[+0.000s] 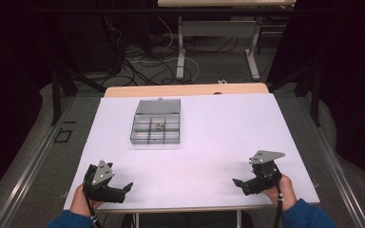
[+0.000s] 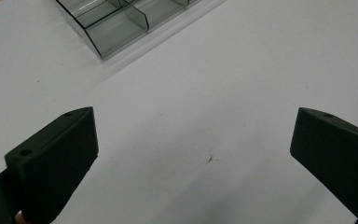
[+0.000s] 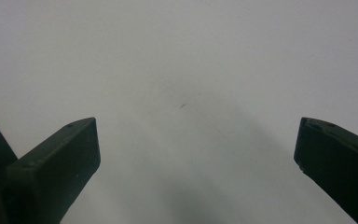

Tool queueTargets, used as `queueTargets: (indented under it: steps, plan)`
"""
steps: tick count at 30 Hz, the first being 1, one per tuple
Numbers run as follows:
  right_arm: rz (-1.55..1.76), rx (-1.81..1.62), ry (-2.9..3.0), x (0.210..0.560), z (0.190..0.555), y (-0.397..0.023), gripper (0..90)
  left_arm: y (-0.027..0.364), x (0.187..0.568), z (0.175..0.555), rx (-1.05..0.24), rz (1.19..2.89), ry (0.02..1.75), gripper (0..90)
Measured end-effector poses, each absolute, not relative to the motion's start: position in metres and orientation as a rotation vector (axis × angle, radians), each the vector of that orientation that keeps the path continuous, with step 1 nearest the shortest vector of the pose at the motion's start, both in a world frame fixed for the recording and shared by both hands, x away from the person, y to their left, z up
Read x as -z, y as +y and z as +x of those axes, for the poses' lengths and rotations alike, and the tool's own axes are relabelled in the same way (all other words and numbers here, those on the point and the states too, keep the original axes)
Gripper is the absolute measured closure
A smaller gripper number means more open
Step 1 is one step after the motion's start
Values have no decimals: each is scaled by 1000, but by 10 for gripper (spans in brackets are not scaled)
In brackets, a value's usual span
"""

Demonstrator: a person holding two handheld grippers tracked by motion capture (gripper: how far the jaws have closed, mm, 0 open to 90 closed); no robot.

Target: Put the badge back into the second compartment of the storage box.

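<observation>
Both my left claw [image 1: 123,189] and right claw [image 1: 240,183] gape empty; reaching carelessly, I could knock the open box [image 1: 156,127] and spill its small part [image 1: 160,125].

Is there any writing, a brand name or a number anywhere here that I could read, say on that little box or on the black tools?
None can be read.
Compartment box: clear plastic, no label visible; the small item in its middle compartment is too tiny to tell.
Left gripper and right gripper: plain black jaws and grey plates, no markings to make out.
White table: only faint scuffs, no print.
</observation>
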State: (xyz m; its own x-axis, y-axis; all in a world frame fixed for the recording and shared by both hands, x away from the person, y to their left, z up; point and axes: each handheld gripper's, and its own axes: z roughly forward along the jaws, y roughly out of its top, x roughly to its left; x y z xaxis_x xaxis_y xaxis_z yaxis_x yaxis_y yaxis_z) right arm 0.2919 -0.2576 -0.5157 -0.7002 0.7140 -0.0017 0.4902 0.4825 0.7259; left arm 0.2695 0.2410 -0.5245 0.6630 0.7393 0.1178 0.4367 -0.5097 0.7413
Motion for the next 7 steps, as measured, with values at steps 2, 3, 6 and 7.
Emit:
queueTargets:
  steps: [2, 3, 6, 7]
  plan:
    - [1014, -1061, 2412, 517, 288, -260, 0, 241, 525, 270, -570, 2180, 894, 9]
    - [1016, -1052, 2416, 517, 286, -262, 0, 241, 525, 271, -568, 2185, 892, 9]
    - [988, -986, 2396, 518, 284, -262, 0, 241, 525, 271, -554, 2190, 899, 9]
    - [977, -981, 2387, 520, 285, -261, 0, 241, 525, 271, -549, 2189, 900, 9]
